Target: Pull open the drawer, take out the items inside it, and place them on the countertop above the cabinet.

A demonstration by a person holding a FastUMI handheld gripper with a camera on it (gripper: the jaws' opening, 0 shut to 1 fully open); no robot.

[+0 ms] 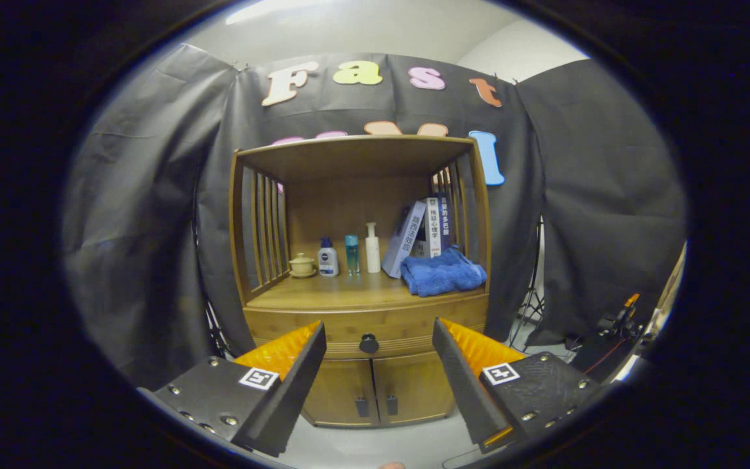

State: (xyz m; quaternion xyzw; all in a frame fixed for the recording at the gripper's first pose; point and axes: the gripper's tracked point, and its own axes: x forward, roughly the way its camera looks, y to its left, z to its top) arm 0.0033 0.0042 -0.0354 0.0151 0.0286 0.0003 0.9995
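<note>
My gripper [378,339] spread wide, pinching nothing. Round drawer knob [368,343] sits between fingers, beyond them; drawer [365,326] shut. Above knob: countertop [342,294] with folded blue towel [443,273], bottles [350,254], lidded teacup [301,265], leaning books [424,231]. Below knob: two cabinet doors [378,391].

Brown wooden cabinet [362,312], black drawer knob [368,343], blue towel [443,273].
</note>
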